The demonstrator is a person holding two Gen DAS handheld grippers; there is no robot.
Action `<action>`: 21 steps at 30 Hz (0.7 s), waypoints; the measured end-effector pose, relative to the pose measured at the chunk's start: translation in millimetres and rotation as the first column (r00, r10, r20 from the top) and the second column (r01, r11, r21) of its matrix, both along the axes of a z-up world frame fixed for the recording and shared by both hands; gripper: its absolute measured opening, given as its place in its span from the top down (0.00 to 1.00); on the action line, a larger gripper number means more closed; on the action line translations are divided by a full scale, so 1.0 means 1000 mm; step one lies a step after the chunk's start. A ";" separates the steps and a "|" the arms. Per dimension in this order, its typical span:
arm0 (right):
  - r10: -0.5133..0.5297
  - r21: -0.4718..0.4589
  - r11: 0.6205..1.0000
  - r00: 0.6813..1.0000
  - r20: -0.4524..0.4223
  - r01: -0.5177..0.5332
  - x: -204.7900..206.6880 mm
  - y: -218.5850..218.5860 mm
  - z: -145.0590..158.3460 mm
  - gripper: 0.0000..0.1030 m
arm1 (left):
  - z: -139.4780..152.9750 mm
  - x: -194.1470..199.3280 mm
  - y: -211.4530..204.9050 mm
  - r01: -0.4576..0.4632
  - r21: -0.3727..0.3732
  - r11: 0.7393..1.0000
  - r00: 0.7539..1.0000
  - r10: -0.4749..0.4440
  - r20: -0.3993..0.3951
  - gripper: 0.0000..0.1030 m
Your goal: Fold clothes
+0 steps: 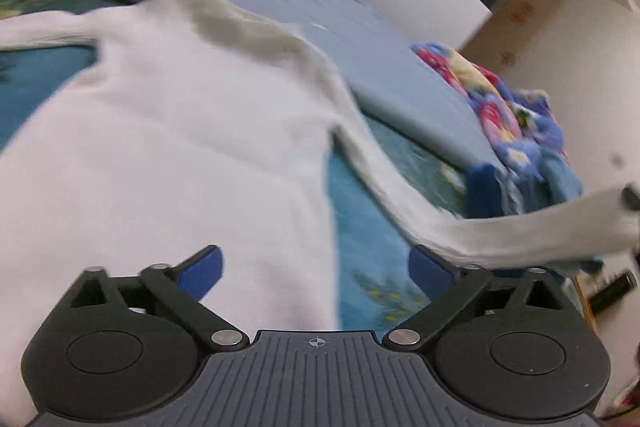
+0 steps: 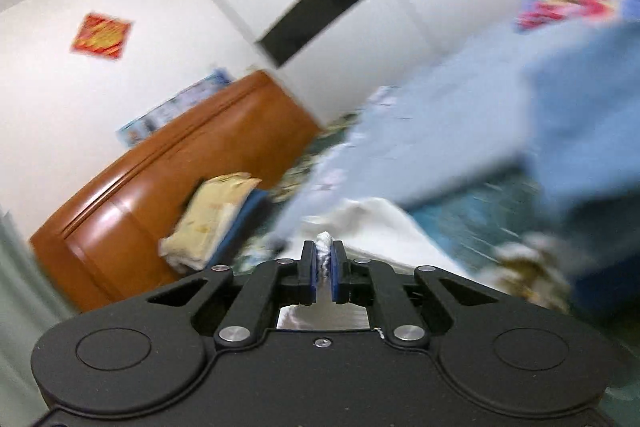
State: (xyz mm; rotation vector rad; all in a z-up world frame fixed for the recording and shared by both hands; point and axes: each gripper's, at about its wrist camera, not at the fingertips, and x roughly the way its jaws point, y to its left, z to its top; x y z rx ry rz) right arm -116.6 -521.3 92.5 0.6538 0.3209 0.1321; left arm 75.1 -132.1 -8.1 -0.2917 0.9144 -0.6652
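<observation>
Sideways, white sweater [image 1: 168,131] sleeve [image 1: 520,231] stretches right into right tongs [image 2: 323,263].

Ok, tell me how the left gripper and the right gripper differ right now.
The left gripper stands open with nothing between its blue pads; the right gripper is shut on the white sweater. The left hovers over the sweater's body; the right holds its sleeve lifted off the bed. Both are black with blue pads.

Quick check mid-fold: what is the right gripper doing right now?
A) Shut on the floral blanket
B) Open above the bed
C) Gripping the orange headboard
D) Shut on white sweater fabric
D: in the right wrist view the right gripper has its blue pads closed on a pinch of the white sweater.
</observation>
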 end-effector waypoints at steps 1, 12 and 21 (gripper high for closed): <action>0.028 -0.025 0.999 1.000 0.005 -0.028 0.014 0.010 0.010 0.92 | 0.001 0.002 0.010 -0.022 -0.006 1.000 1.000 0.022 0.003 0.02; 0.377 -0.166 0.905 0.919 -0.118 -0.393 0.158 0.164 0.032 0.92 | 0.028 -0.007 0.079 -0.057 -0.055 0.997 0.977 0.067 0.204 0.00; 0.451 -0.243 0.811 0.833 -0.319 -0.532 0.195 0.250 -0.010 0.91 | 0.019 -0.015 0.064 -0.054 -0.020 0.998 0.959 0.058 0.277 0.02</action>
